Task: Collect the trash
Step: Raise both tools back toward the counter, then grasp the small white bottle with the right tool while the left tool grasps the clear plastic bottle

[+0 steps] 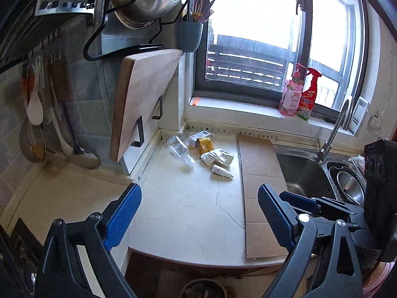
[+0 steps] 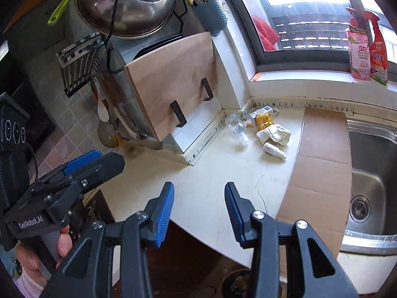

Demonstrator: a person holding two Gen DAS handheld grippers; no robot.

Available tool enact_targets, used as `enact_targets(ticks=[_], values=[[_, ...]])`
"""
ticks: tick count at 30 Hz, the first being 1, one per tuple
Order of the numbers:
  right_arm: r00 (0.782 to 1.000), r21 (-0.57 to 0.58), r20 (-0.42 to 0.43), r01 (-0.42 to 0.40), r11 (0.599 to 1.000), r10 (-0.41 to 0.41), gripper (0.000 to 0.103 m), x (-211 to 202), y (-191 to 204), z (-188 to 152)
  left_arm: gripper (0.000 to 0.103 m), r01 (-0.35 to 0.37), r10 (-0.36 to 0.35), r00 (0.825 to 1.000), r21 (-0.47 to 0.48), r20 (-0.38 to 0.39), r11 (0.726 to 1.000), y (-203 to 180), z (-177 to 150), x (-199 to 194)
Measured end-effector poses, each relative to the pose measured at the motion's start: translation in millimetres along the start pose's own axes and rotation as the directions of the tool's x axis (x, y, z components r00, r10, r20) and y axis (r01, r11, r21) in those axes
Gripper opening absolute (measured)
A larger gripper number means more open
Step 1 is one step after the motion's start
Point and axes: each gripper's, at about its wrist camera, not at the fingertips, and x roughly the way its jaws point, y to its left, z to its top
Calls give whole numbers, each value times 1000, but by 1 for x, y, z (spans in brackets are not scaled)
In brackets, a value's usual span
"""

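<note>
Small white bottle [image 1: 221, 171] on side, tip toward cardboard [image 1: 263, 193].

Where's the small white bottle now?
The small white bottle lies on its side on the counter, between the crumpled white wrapper and the cardboard sheet.

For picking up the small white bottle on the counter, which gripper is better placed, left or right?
Probably the right gripper, narrowly. The small white bottle lies toward the right side of the trash pile, beside the cardboard sheet, and the left gripper is on the far side. Both have empty, open jaws and neither is near it.
</note>
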Motion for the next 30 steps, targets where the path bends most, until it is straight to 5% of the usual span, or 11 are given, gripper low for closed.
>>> enact_targets(ticks=[6, 14, 23, 30], values=[[999, 41, 25, -28, 999, 27, 43, 32, -40, 49, 94, -69, 70, 997, 27, -42, 997, -11, 41, 63], [998, 66, -68, 0, 998, 4, 43, 113, -109, 93, 94, -116, 126, 977, 64, -173, 991, -24, 66, 182], [978, 13, -205, 44, 999, -41, 43, 199, -163, 105, 94, -128, 142, 926, 62, -349, 990, -13, 68, 310], [940, -121, -334, 26, 992, -66, 43, 255, -168, 80, 94, -126, 179, 885, 149, -430, 981, -15, 60, 369]])
